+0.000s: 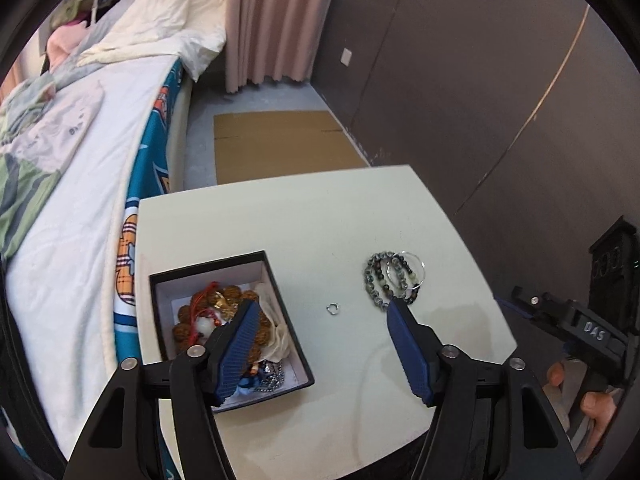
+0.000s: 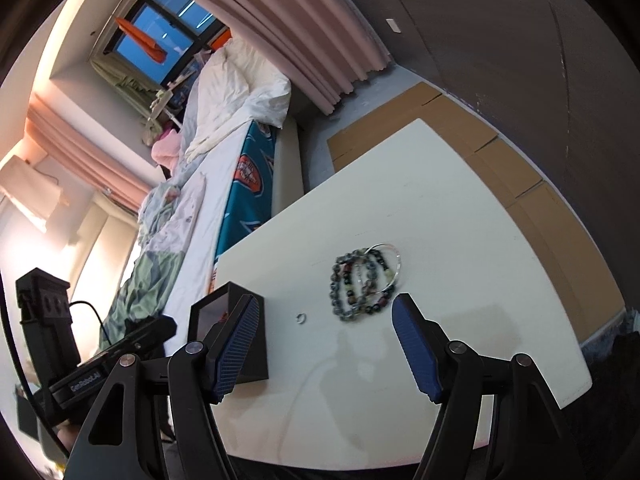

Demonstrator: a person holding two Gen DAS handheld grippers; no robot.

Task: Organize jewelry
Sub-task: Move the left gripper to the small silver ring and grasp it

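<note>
A black jewelry box [image 1: 280,308] with a white lining sits on the white table [image 1: 304,216] at the left, holding brown bead bracelets, red cord and a silver chain. It also shows in the right wrist view [image 2: 252,344]. A pile of dark bead bracelets [image 1: 384,280] with a thin silver bangle [image 1: 416,264] lies to the right; the pile [image 2: 360,284] shows in the right wrist view too. A small silver ring [image 1: 333,309] lies between them, also seen in the right wrist view [image 2: 301,319]. My left gripper [image 1: 324,312] is open above the table, one finger over the box. My right gripper [image 2: 324,312] is open and empty, near the bracelets.
A bed [image 1: 80,160] with white and teal bedding runs along the table's left side. Flat cardboard [image 1: 280,144] lies on the floor beyond the table. A dark wall [image 1: 480,80] is at the right. The right gripper's body [image 1: 580,328] hangs off the table's right edge.
</note>
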